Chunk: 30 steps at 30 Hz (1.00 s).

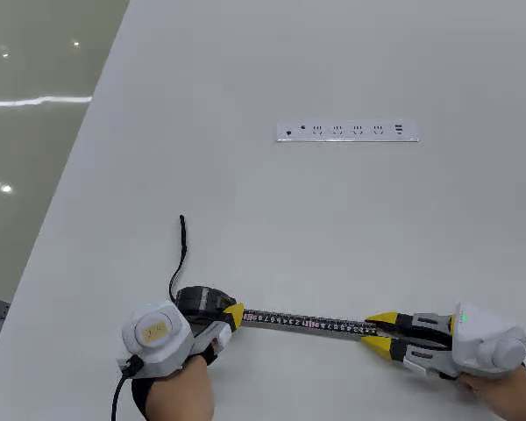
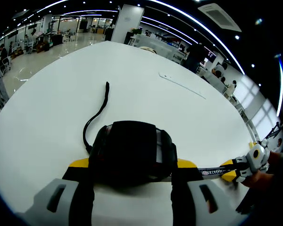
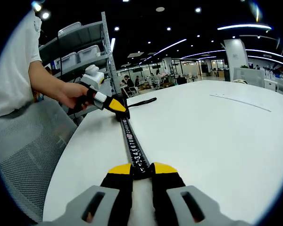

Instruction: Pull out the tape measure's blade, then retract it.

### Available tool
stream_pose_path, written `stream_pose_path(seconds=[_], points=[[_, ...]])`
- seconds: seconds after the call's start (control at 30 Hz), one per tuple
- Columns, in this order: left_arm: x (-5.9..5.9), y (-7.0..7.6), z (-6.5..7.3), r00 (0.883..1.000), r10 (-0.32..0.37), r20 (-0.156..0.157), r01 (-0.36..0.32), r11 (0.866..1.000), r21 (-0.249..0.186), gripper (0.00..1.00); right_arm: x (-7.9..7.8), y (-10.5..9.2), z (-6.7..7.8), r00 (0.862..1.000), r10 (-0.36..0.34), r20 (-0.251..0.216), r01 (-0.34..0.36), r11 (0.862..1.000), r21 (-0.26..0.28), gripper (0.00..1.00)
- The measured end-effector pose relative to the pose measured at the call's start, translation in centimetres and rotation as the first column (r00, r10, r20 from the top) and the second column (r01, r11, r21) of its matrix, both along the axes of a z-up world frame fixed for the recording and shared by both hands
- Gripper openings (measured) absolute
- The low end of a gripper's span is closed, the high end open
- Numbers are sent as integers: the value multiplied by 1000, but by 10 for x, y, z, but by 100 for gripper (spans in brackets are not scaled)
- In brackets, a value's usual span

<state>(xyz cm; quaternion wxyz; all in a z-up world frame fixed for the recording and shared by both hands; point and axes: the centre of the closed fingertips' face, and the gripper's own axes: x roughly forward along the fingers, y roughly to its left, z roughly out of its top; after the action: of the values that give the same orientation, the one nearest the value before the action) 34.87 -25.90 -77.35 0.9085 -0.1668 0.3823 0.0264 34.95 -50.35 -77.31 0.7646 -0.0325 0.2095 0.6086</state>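
We find the tape measure case (image 1: 202, 303) near the workbench's (image 1: 289, 219) near edge, toward its left side. Left gripper (image 1: 232, 316): jaws spread wide around the case, pressed on its two sides. The blade (image 1: 302, 322) stands partly out of the case and runs flat along the near edge to the right gripper (image 1: 379, 333), whose jaws are nearly closed, pinching the blade's end. The end hook is hidden from us, probably between the jaws. The case's black strap (image 1: 180, 254) trails toward the far edge. A power strip (image 1: 347, 132) lies well apart, farther back.
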Motion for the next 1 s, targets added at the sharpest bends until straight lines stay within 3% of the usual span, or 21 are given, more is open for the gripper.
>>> stream_pose_path(seconds=[1.0], points=[[0, 0, 0, 1000, -1, 0, 1, 1000, 0, 64, 0, 32, -1, 999, 38, 6, -38, 999, -1, 14]])
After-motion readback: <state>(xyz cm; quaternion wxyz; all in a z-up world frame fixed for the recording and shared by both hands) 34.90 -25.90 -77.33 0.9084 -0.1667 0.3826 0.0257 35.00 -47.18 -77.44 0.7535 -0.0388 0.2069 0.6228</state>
